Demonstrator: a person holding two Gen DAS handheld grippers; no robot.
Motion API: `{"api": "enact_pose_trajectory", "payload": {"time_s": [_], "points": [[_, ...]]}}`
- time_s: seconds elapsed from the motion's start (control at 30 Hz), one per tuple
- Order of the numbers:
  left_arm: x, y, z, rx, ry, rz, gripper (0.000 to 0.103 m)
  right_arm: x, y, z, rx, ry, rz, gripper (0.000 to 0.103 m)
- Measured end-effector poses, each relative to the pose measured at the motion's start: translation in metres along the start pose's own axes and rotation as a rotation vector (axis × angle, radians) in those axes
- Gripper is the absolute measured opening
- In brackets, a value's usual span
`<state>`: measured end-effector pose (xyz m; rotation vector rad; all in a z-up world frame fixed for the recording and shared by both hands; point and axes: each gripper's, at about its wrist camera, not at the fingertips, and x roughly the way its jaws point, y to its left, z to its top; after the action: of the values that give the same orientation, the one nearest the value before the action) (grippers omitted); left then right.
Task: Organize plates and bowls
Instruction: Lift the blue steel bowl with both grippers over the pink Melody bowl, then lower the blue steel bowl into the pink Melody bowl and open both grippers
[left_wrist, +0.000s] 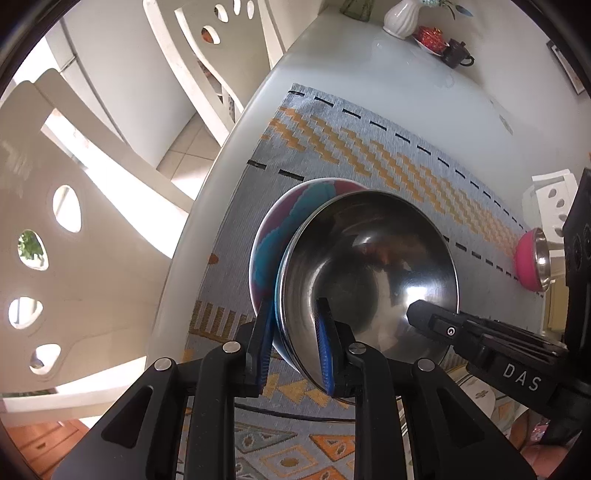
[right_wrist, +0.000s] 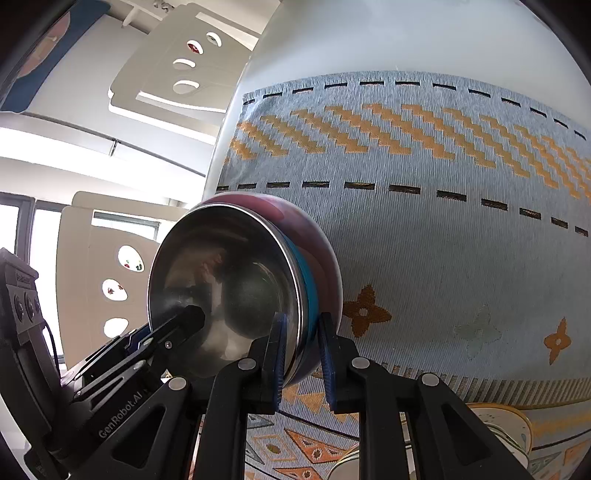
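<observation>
Steel-lined bowl w/ purple-teal outer shell (left_wrist: 365, 273) is held tilted above the woven grey-orange table runner (left_wrist: 388, 147), which lies on the white glass table (left_wrist: 406, 85). Left gripper (left_wrist: 295, 347) clamps bowl's near rim, one finger inside, one outside. Right gripper (right_wrist: 301, 354) clamps the opposite rim the same way; in left wrist view its finger (left_wrist: 424, 314) reaches into the bowl from the right. Pink steel-lined bowl (left_wrist: 532, 258) sits on runner, well apart to the right. White ribbed vase (left_wrist: 400, 18), red-filled dish (left_wrist: 430, 38), dark small teapot (left_wrist: 456, 53) stand at table's far end. White cut-out chairs (left_wrist: 55, 229) left of table. Patterned plates (right_wrist: 502, 428) lie near edge, below right gripper.
</observation>
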<state>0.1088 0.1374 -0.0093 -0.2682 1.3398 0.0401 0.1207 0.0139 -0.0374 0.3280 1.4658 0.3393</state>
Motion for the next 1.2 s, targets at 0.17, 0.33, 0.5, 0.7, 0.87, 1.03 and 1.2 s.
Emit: {"api": "enact_pose_trajectory", "payload": {"time_s": [0.17,0.33,0.5,0.7,0.87,1.03,1.2], "points": [[-0.001,0.0,0.0,-0.005,0.007,-0.014,0.025,-0.001,0.0,0.0,0.016,0.015,0.003,0.018],[-0.003,0.0,0.0,-0.005,0.007,-0.026,0.025,-0.015,0.002,-0.001,0.015,-0.008,0.024,0.019],[-0.006,-0.001,0.0,-0.001,0.0,-0.025,0.026,-0.03,0.008,0.0,0.005,-0.04,0.038,0.019],[-0.009,-0.002,0.0,-0.002,-0.005,-0.027,0.026,-0.034,0.008,-0.007,0.013,-0.04,0.048,0.02],[-0.01,-0.002,0.0,-0.003,-0.008,-0.027,0.026,-0.031,0.003,-0.01,0.031,-0.026,0.058,0.02],[-0.012,-0.003,0.0,-0.008,-0.01,-0.031,0.026,-0.034,0.002,-0.011,0.038,-0.032,0.062,0.02],[-0.015,-0.005,-0.001,-0.009,-0.013,-0.028,0.028,-0.042,0.0,-0.012,0.046,-0.052,0.074,0.022]]}}
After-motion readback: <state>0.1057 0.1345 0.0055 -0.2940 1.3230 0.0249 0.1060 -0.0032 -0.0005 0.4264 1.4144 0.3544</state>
